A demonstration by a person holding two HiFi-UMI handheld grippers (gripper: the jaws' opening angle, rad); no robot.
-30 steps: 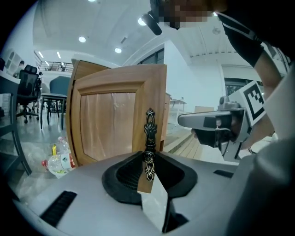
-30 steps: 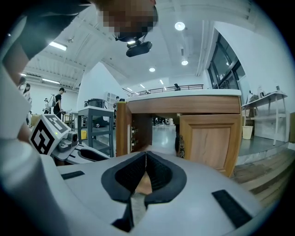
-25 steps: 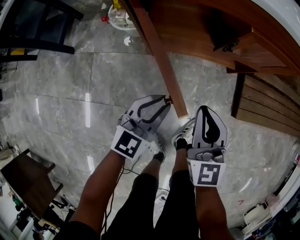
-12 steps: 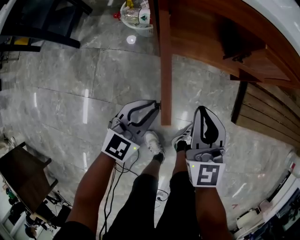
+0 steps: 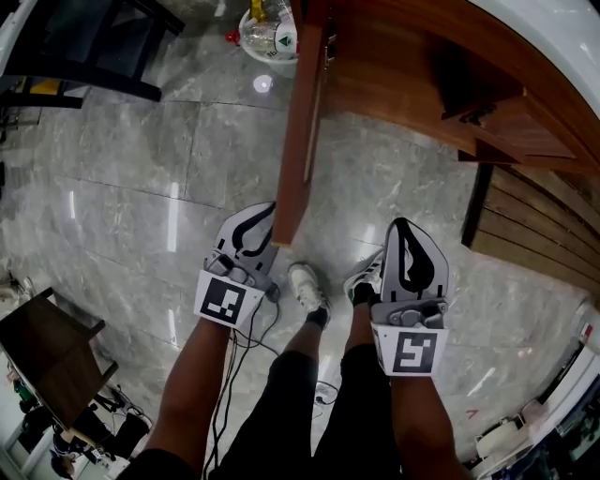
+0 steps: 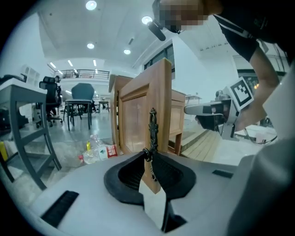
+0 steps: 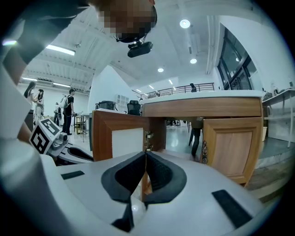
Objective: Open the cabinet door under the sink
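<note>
The wooden cabinet door (image 5: 302,131) stands swung out from the cabinet (image 5: 422,66) under the white counter, its free end near my left gripper (image 5: 270,210). In the left gripper view the door (image 6: 146,108) is edge-on, and its dark ornate drop handle (image 6: 152,124) hangs down into my left gripper (image 6: 148,155). Those jaws have just been closing and now pinch the handle's ring. My right gripper (image 5: 406,228) hovers over the floor to the right, shut on nothing. The right gripper view looks past the shut jaws of the right gripper (image 7: 145,155) at the door's inner face (image 7: 115,143) and a closed second door (image 7: 233,147).
A bag of plastic bottles (image 5: 267,28) lies on the grey tiled floor (image 5: 141,159) beyond the door. A black frame (image 5: 84,47) stands at top left and a dark wooden table (image 5: 47,356) at bottom left. Wooden decking (image 5: 534,216) runs along the right. The person's shoes (image 5: 305,286) are between the grippers.
The door has swung further open, its free end moving left across the floor. My left gripper moved left with it. The right gripper has stayed in place.
</note>
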